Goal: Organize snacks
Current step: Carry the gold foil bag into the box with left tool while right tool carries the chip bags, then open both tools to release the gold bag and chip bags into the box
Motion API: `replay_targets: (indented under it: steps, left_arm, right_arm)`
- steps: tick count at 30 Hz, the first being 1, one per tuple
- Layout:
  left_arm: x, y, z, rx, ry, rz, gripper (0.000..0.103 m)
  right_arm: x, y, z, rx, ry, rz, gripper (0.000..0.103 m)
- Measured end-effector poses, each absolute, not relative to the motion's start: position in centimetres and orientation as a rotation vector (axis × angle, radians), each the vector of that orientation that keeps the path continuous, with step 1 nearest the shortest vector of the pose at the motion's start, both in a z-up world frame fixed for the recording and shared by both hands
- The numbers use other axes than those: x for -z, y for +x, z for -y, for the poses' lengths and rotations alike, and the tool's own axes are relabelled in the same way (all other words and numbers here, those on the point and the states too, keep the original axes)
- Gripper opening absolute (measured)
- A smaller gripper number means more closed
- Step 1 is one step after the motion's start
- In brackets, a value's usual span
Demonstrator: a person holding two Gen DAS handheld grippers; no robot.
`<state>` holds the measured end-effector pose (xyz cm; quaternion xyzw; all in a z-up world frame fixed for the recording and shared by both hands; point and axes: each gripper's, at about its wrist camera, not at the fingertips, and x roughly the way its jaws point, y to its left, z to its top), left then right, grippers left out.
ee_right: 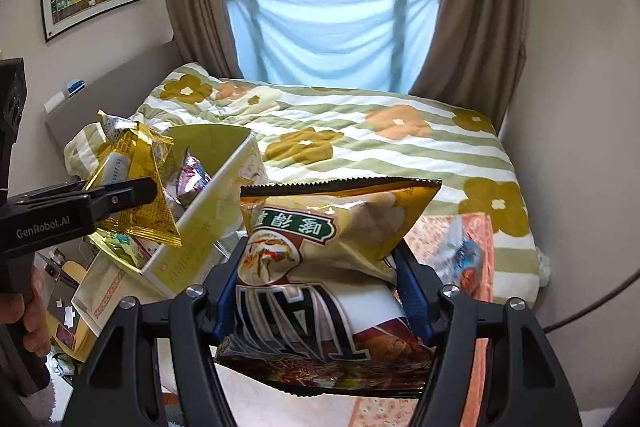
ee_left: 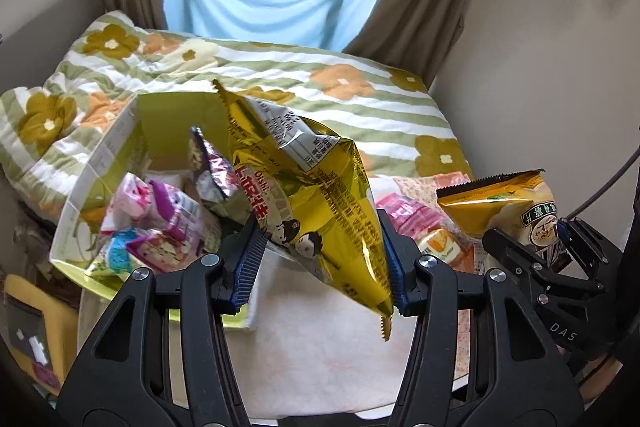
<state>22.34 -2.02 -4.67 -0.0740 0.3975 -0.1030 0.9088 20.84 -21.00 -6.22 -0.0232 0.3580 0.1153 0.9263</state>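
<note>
You hold one snack bag in each hand now, both lifted above the bed (ee_right: pixel 400 151), so the step in hand seems to be to carry them to the yellow-green box (ee_left: pixel 120 147) and drop them inside. The left gripper (ee_left: pixel 320 259) is pinching the golden chip bag (ee_left: pixel 312 195) by its lower part; the blue pads press on both sides and the bag stands tilted, its top corner leaning toward the box. The right gripper (ee_right: pixel 316 291) is clamped on the beige chip bag (ee_right: pixel 340 227), which sits wide between the jaws and puffs out above them. The box lies on the bed at the left side, its open top facing up and a little toward you, and it already holds some small pink and purple packets (ee_left: pixel 160 219) and a silver-purple bag (ee_left: pixel 212 167). To do this well, I think you should bring the left bag first, because it is nearer to the box, and keep the right one well apart so the two grippers do not knock together. Move the bag fully over the opening before you let the pads go; the near wall of the box looks thin and may fold if the bag pushes on it. Do not squeeze harder, the chips inside probably break easily. More snacks (ee_left: pixel 420 223) are lying on the bed beside the box, so the task is likely not near its end.
</note>
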Motion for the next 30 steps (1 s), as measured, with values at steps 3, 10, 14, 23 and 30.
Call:
replay_targets:
  steps: [3,10,14,23,30]
  left_arm:
    - [4.4,24.0,-1.3,0.191,-0.163,-0.831,0.045]
    - [6.1,30.1,-9.3,0.169,-0.22,-0.898,0.043]
    - [7.2,33.7,-13.0,0.185,-0.227,-0.935,0.042]
    - [10.0,41.1,-16.8,0.262,-0.136,-1.014,0.042]
    - [12.8,43.6,-17.6,0.28,-0.134,-1.075,0.103]
  right_arm:
    - [5.7,23.0,17.9,-0.287,-0.043,-0.73,0.063]
    - [6.3,29.5,9.8,-0.356,-0.029,-0.767,0.063]
    - [6.6,32.3,6.1,-0.351,-0.027,-0.782,0.063]
    - [7.3,36.3,2.6,-0.26,0.024,-0.833,0.063]
    - [7.7,37.6,2.2,-0.201,0.04,-0.868,0.063]
